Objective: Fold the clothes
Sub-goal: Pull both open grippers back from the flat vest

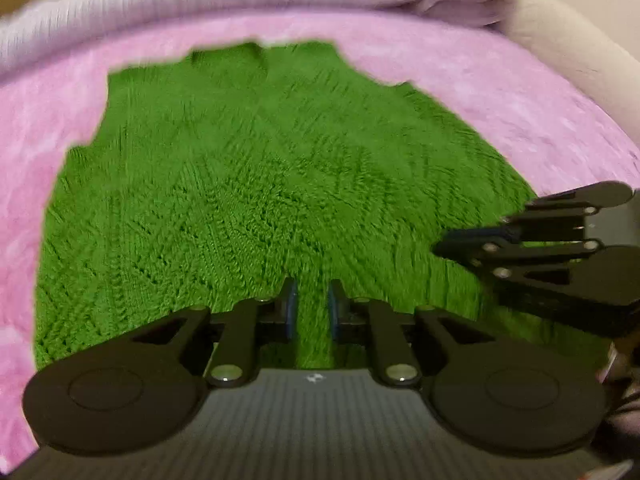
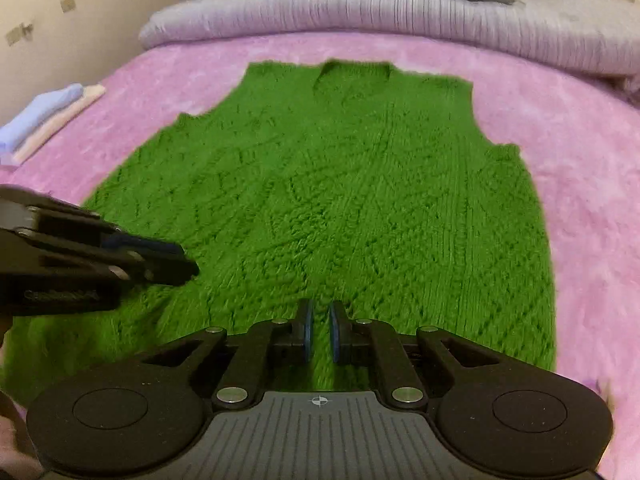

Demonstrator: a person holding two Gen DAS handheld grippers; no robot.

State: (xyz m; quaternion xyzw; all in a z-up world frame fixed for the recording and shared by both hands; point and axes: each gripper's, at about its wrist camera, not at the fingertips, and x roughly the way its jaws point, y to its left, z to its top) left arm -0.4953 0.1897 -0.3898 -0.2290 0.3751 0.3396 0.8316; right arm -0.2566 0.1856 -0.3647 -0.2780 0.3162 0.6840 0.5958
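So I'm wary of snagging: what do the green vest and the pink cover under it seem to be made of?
Green vest: chunky knitted yarn, probably wool or acrylic; raised stitch patterns show, matte. Pink bed cover: looks like plush fleece, with a soft fuzzy mottled nap.

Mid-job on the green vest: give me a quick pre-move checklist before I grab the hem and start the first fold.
1. Green vest spread flat on the pink blanket, neckline far, hem near: ok.
2. Left gripper holds nothing, narrow gap between its pads, over the near hem: ok.
3. Right gripper holds nothing, narrow gap too: ok.
4. Jaws wide enough to take the thick knit: not ok, open them first.
5. Grippers apart from each other: ok, but close, so watch for a clash.
6. Folded clothes at the far left edge of the blanket, clear of the vest: ok.
7. Hem edge itself: cannot tell, hidden under the grippers and blurred.
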